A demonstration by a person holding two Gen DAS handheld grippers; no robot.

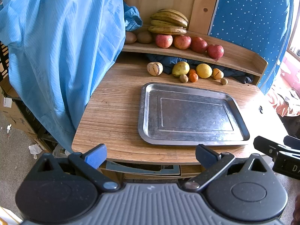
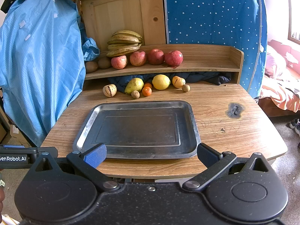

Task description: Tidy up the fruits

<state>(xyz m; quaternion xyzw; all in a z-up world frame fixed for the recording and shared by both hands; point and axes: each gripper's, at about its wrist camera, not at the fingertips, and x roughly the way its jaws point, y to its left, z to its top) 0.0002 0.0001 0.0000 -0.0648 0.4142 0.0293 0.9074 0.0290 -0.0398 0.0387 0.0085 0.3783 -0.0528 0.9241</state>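
An empty metal tray (image 1: 146, 101) (image 2: 193, 116) lies on the wooden table (image 1: 112, 112) (image 2: 234, 131). Behind it sit loose fruits: a striped melon (image 1: 154, 68) (image 2: 109, 90), a pear (image 1: 180, 68) (image 2: 134, 85), a lemon (image 1: 204, 70) (image 2: 161, 82), small oranges (image 2: 146, 91) and kiwis (image 2: 135, 94). On the shelf (image 2: 206, 56) are several red apples (image 1: 164, 40) (image 2: 155, 56) and bananas (image 1: 168, 21) (image 2: 124, 43). My left gripper (image 1: 151, 157) and right gripper (image 2: 151, 156) are both open and empty, at the table's near edge before the tray.
A blue garment (image 1: 61, 46) (image 2: 37, 60) hangs over the table's left side. A dotted blue curtain (image 2: 211, 11) stands behind. A dark cloth (image 2: 206, 76) lies under the shelf. A burn mark (image 2: 234, 110) is on the table at right.
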